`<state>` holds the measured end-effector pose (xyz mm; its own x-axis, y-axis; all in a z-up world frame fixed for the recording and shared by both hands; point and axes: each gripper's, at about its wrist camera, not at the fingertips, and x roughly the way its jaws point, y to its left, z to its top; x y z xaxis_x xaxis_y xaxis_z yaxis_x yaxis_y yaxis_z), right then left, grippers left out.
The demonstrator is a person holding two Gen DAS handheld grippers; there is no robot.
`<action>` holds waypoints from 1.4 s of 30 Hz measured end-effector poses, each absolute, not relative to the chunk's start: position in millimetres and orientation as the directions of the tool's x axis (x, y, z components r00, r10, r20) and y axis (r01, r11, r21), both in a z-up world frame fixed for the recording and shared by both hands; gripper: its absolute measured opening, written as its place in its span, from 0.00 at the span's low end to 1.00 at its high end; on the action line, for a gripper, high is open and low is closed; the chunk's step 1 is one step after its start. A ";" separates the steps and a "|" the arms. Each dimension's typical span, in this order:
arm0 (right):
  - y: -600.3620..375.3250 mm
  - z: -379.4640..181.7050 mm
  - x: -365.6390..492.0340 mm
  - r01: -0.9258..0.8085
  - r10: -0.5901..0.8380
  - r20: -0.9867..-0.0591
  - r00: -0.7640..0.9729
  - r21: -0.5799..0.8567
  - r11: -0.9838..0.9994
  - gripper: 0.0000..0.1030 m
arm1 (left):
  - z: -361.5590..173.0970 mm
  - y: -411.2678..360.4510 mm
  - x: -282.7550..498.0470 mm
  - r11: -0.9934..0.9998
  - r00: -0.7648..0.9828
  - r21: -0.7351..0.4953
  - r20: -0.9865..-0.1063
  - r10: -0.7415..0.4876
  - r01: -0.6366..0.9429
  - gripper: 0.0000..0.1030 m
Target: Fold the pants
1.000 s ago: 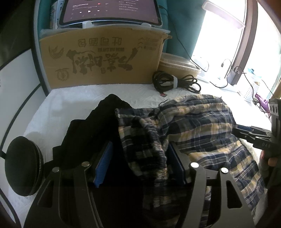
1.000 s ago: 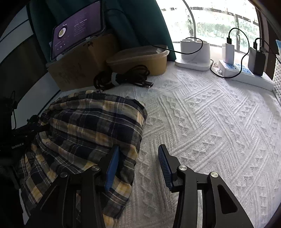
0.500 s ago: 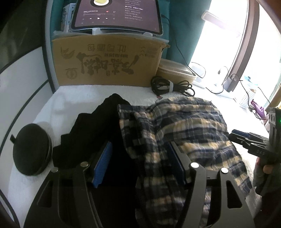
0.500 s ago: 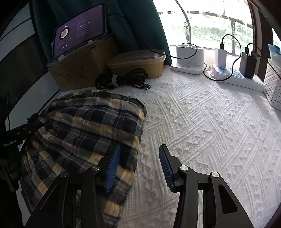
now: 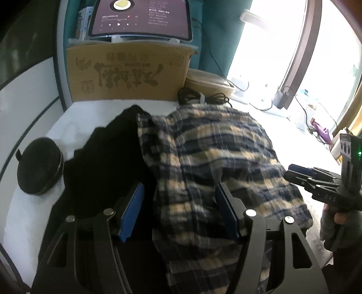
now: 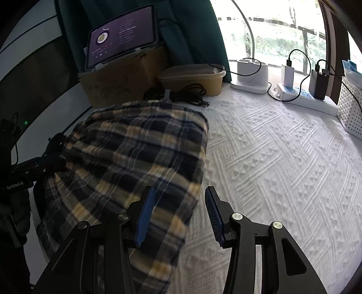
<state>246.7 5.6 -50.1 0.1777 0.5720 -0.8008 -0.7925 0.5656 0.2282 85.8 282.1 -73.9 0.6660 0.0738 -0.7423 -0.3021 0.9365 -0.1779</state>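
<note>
Both grippers pulled back since earlier. Left gripper (image 5: 178,210) jaws wide, plaid pants (image 5: 217,162) bunched between, not clamped. Right gripper (image 6: 178,212) open, empty, over pants' edge on white bedspread (image 6: 282,162). "GenRobot.AI" readable on left gripper; cardboard box (image 5: 129,72) print upside-down.

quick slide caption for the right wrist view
Open right gripper hovers at the edge of folded plaid pants on a white textured bedspread.

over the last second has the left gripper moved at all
Yes. The left gripper has pulled back from the cardboard box, and more of the tablet above it shows.
</note>
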 end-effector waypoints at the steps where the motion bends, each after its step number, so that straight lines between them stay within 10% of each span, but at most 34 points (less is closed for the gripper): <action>1: 4.7 -50.5 243.7 -0.793 0.572 -0.801 0.174 0.230 0.564 0.47 | -76.0 281.2 84.3 0.936 0.662 -0.179 -0.746 0.072 -0.304 0.63; 42: -78.6 -35.5 188.6 -0.776 0.537 -0.808 0.243 0.169 0.607 0.47 | -57.0 223.4 20.5 0.934 0.666 -0.059 -0.717 0.205 -0.352 0.75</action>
<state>188.6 -78.6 -35.5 0.2434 0.5365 -0.8080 -0.7762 0.6072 0.1694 20.5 223.4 -57.0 0.6658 0.2051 -0.7174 -0.3519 0.9341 -0.0595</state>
